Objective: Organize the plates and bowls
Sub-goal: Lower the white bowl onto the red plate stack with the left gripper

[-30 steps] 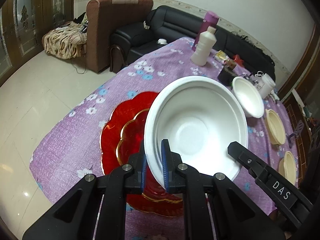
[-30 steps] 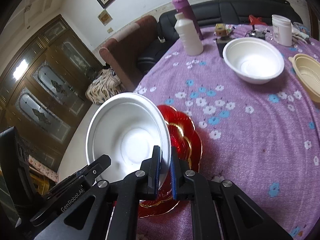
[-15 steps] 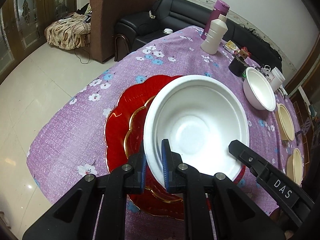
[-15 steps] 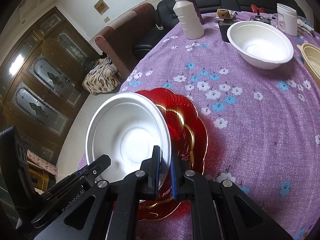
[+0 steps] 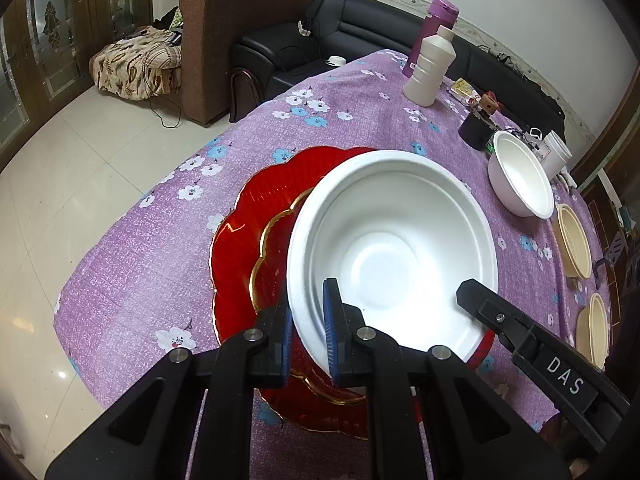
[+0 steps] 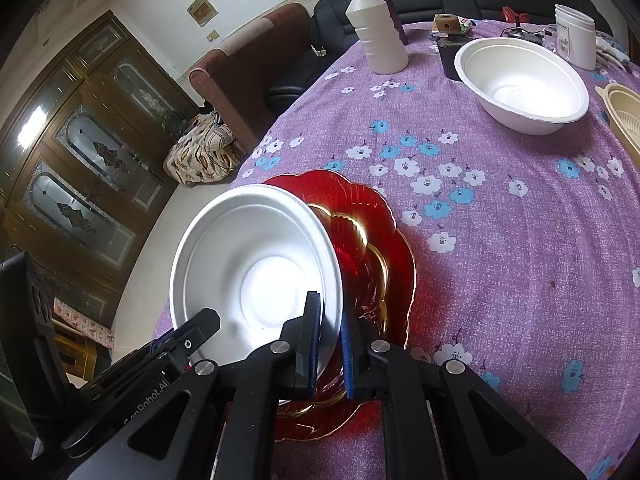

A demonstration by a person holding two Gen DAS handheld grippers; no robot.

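A large white foam bowl [image 5: 392, 256] hangs just over a red scalloped plate with gold trim [image 5: 256, 216] on the purple flowered tablecloth [image 5: 160, 248]. My left gripper [image 5: 308, 324] is shut on the bowl's near rim. My right gripper [image 6: 331, 340] is shut on the opposite rim of the same bowl [image 6: 256, 276], with the red plate [image 6: 376, 248] under it. A second white foam bowl [image 5: 520, 176] stands further back, also in the right wrist view [image 6: 520, 84].
A white bottle [image 5: 430, 68] and a purple flask [image 5: 434, 24] stand at the far table edge, with a dark cup [image 5: 474, 130] and a white jar [image 5: 558, 156]. Two beige plastic baskets [image 5: 574, 240] lie at the right. A sofa [image 5: 400, 40] and an armchair [image 5: 240, 32] stand beyond the table.
Both grippers have carried the white bowl lower, closer over the red plate. The grip on both rims is unchanged.
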